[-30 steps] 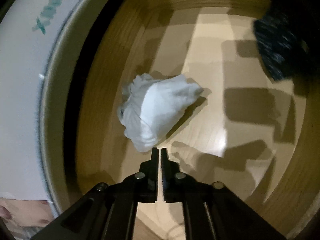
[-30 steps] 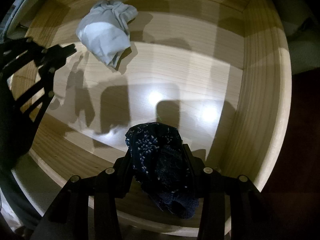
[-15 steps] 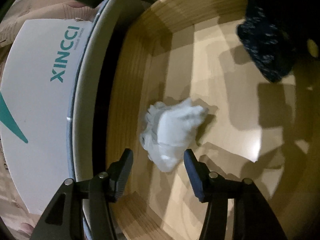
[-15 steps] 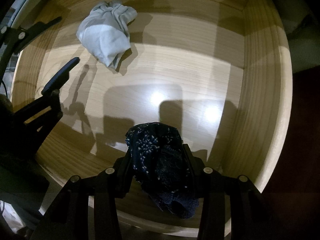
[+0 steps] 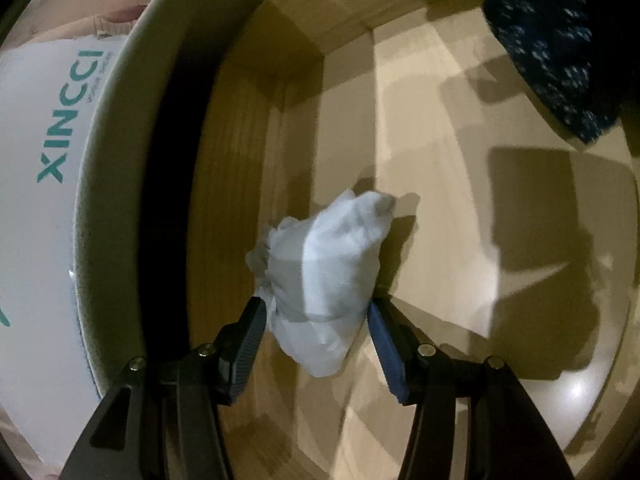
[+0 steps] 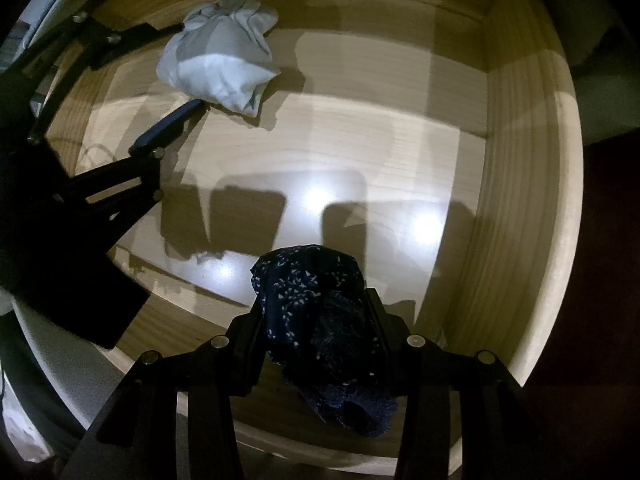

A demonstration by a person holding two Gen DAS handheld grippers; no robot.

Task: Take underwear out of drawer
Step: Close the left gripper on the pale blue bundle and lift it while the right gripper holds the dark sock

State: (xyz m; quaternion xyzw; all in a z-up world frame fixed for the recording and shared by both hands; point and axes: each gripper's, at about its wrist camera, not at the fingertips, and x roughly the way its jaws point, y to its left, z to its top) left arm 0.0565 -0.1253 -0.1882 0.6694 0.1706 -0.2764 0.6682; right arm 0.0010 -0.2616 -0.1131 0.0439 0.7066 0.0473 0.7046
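Observation:
A crumpled white underwear bundle (image 5: 328,264) (image 6: 220,64) lies on the floor of the wooden drawer (image 6: 520,160), near its left wall (image 5: 236,184). My left gripper (image 5: 314,308) (image 6: 188,68) is open, angled down into the drawer, one finger on each side of the bundle's near end. The cloth fills the gap, but the pads do not squeeze it. My right gripper (image 6: 316,308) points straight down over the drawer's front part, shut on dark blue patterned underwear (image 6: 320,320) (image 5: 552,52) that hangs above the drawer floor.
Outside the drawer's left wall a white box with teal XINCCI lettering (image 5: 40,200) stands behind a pale rounded rim (image 5: 116,160). Gripper shadows and light glare fall across the drawer floor (image 6: 400,140). Beyond the right wall it is dark.
My left gripper went from shut to open and came down and forward until its fingers straddle the white bundle. The right gripper and its dark underwear have kept still.

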